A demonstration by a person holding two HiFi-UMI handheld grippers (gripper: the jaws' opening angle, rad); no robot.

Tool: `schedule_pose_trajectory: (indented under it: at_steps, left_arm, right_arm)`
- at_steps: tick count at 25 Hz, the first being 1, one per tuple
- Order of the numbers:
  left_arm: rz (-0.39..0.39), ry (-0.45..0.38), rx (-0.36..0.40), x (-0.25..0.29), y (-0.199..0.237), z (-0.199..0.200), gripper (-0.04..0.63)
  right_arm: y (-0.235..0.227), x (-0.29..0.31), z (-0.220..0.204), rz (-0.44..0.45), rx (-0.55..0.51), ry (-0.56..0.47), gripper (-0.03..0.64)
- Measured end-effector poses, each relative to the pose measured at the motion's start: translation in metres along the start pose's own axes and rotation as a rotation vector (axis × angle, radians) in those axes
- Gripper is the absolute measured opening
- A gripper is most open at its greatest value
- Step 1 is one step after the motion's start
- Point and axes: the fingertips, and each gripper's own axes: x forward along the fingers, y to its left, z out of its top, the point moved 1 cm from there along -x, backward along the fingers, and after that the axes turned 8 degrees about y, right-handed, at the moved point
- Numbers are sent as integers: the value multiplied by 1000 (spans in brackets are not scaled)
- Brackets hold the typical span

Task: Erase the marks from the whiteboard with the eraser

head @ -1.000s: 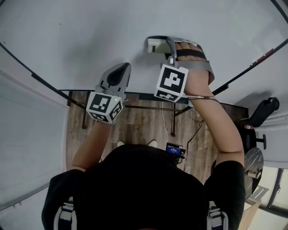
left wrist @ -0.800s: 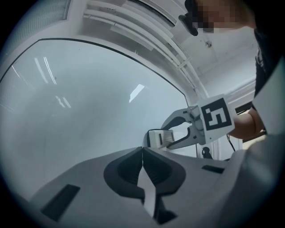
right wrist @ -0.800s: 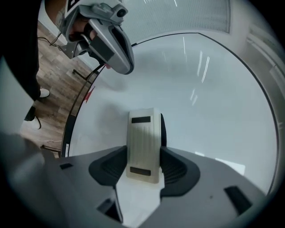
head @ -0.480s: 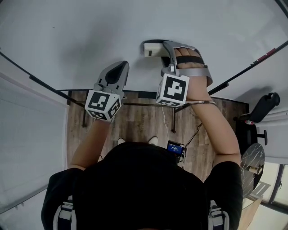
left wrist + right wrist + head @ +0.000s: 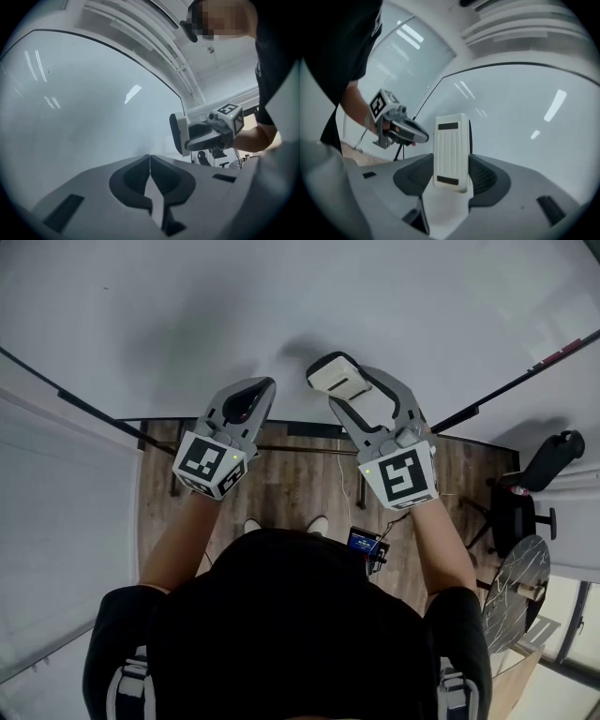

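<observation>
Right gripper [image 5: 345, 388] is clamped on the eraser [image 5: 451, 149], w/ the eraser's long axis running out along the jaws & its dark felt side turned to the whiteboard [image 5: 187, 315] straight ahead. It's close to the board, but can't tell if it touches. Left gripper [image 5: 149, 159] sits just to the left, jaws shut on nothing, so the right one does the wiping; no marks show near the eraser, so prob. the next stroke needs the felt pressed flat & swept to wherever ink remains.
</observation>
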Motion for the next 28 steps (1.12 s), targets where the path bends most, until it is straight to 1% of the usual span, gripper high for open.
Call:
schedule_pose_trajectory:
  at_steps: [2,3,7,10,16,20,28]
  left_arm:
    - [-31,1,6,-2,-7,-5,6]
    - [-44,1,5,-3,-11,-8,6]
    - [-97,7,-7,-6,-25,-20,6]
    - [-119,8,-16,-6,-30,-27,6]
    - [-138,11,-21,-10,-40,-37,6]
    - [-147,6,-21,-12,-44,-40,6]
    - [-162,3,-7,-11,-49,-40,6]
  right_arm:
    - [1,-9,-6,21,179,-92,233]
    - [0,-14,-11,25,241,-126,233]
    - [3,-25,-31,56,391,-193,233]
    - [7,-26,-42,61,500,-230,233]
    - [34,-26,-59,68,600,-260,232]
    - [50,-24,-66,73,615,-246,232]
    - [52,-21,-78,67,674,-248,233]
